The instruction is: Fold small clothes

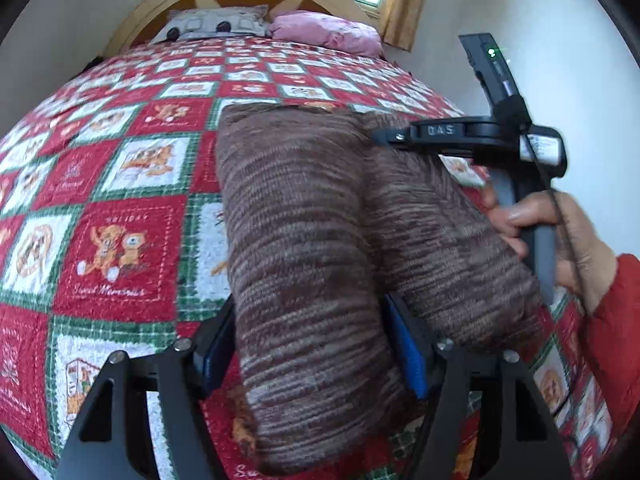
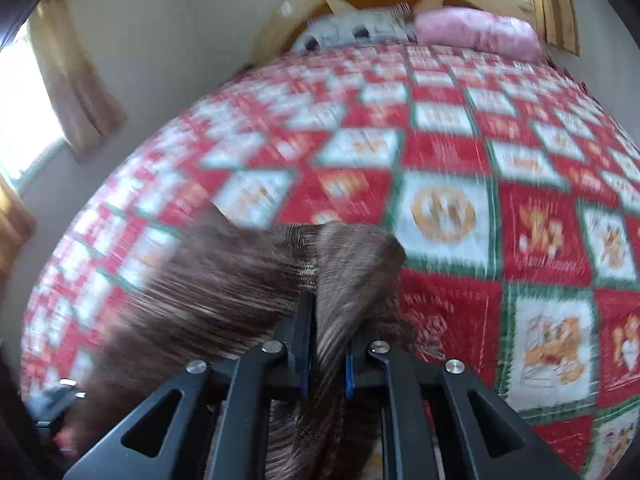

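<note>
garment (image 1: 304,240): brown striped knit | two long folds | on quilt (image 1: 120,208)

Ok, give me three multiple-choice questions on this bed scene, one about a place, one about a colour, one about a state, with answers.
1. Where does the brown striped knitted garment lie?
A on the red-and-white patchwork quilt
B on a chair
C on the floor

2. What colour is the puffy pillow right of the grey one?
A blue
B pink
C black

3. The right gripper is:
A empty
B shut on brown fabric
C out of sight

Answers: A, quilt shows around it; B, plainly pink; C is wrong, B: fabric is pinched between its pads.
</note>
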The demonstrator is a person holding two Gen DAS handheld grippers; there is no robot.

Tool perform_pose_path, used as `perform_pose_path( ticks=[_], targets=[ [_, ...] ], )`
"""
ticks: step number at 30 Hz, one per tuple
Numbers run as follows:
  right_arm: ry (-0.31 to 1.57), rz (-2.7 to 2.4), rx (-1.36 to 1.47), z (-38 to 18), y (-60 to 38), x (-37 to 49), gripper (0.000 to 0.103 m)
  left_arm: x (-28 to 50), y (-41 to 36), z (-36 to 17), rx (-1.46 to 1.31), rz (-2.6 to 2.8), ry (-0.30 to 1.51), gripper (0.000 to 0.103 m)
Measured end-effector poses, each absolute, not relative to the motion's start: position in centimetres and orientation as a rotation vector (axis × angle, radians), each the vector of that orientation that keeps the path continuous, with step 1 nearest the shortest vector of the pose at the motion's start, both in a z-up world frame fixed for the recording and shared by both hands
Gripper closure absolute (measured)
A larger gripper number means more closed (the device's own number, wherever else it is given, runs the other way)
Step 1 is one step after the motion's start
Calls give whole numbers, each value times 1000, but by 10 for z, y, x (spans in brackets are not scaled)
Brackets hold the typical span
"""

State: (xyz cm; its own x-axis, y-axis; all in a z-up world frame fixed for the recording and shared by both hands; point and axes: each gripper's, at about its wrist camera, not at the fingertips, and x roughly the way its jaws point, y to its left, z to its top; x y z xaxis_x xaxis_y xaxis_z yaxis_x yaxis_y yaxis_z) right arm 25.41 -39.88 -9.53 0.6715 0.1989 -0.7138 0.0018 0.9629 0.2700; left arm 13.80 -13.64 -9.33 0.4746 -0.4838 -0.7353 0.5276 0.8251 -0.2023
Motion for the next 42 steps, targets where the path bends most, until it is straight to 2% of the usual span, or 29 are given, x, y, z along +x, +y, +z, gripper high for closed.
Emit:
perform_pose_path(
  ticks=[3, 7, 9, 14, 23, 25, 26, 34, 37, 41, 42],
  targets=[
    [831, 65, 403, -88, -422, 241, 63, 137, -132, -93, 32, -632, 881, 30],
    [743, 6, 463, -60, -434, 182, 63, 138, -122, -94, -32, -654, 889, 29],
    [734, 48, 494, -51, -429, 138, 63, 139, -120, -94, -44, -655, 888, 26],
    [748, 96, 541, -54, -397, 61, 63, 141, -107, -93, -102, -614, 870, 21],
    [834, 101, 414, -82, -344, 52, 63, 128, -53, -97, -251, -547, 883, 21],
    [849, 99, 406, -85, -339, 57, 71, 126, -49, -98, -268, -545, 876, 21],
    [862, 98, 394, -85, -337, 59, 89, 126, -49, -99, -267, -540, 874, 21],
    [837, 62, 341, -59, -343, 31, 92, 126, -50, -85, -224, -558, 853, 21],
    [892, 58, 371, -81, -352, 27, 92, 136, -55, -74, -179, -514, 831, 21],
    [851, 72, 436, -89, -360, 22, 91, 162, -70, -70, -120, -465, 839, 21],
    [857, 87, 456, -87, -364, 21, 87, 170, -75, -68, -97, -462, 840, 21]
  ],
)
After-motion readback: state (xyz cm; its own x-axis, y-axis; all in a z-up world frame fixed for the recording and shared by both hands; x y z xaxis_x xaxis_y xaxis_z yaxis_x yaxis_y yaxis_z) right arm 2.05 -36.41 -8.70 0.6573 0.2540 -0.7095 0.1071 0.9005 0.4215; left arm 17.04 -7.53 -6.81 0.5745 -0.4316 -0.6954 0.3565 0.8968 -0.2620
